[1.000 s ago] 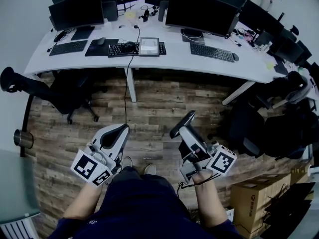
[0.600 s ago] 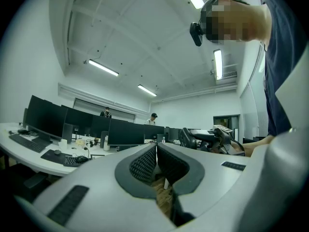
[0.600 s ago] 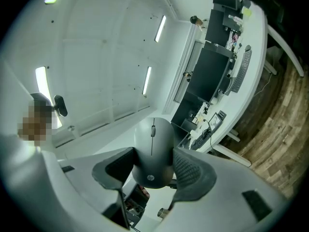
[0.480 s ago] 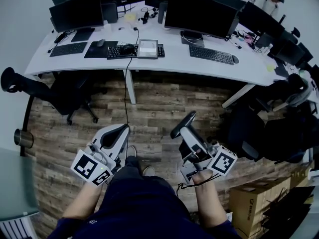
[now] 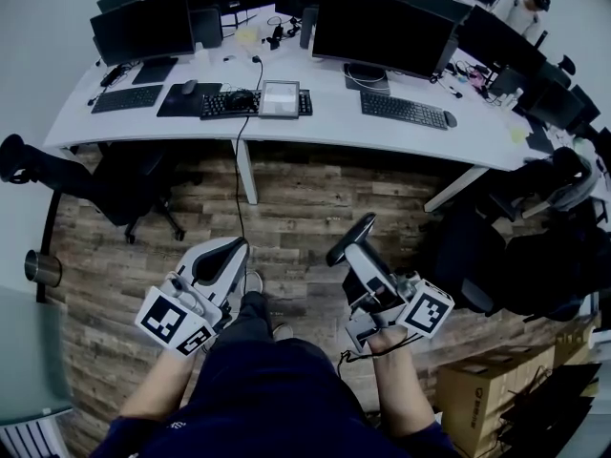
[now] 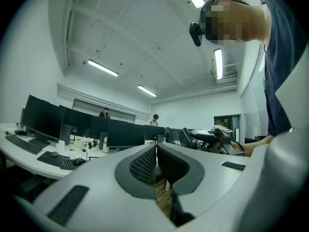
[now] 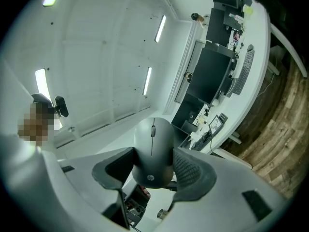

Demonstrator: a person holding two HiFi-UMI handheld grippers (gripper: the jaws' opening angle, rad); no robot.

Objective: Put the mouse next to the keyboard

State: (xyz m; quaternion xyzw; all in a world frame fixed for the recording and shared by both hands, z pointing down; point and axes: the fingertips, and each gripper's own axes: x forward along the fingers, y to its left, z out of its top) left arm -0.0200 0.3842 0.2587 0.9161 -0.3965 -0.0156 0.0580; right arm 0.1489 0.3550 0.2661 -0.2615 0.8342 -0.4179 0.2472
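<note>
Carry step. Right gripper (image 7: 153,167) is clamped on the mouse (image 7: 152,149), pads on its two flanks, nose sticking out past the jaws. Left gripper (image 6: 157,164) has its pads together on nothing, so it's idle. Both sit low in front of the person, over the floor (image 5: 315,198) and well apart from the desk (image 5: 325,130), so the placing hasn't started. My read of what's next: close in on the desk, level the right gripper, which now points up at the ceiling, set the mouse flat just beside a keyboard on bare desktop, then open. The target is ambiguous because three keyboards show. The left keyboard (image 5: 128,98) is one. The middle keyboard (image 5: 239,104) is partly covered by a tablet (image 5: 280,97) and by a dark lump I can't identify. The right keyboard (image 5: 405,110) already has a small mouse-like thing (image 5: 451,119) at its right end. In the head view the held mouse is just a dark shape at the jaw tips. The right gripper view gets the desk only at its warped edge, and the left gripper view only far off at its left, so free space beside any keyboard is hard to judge from here.
</note>
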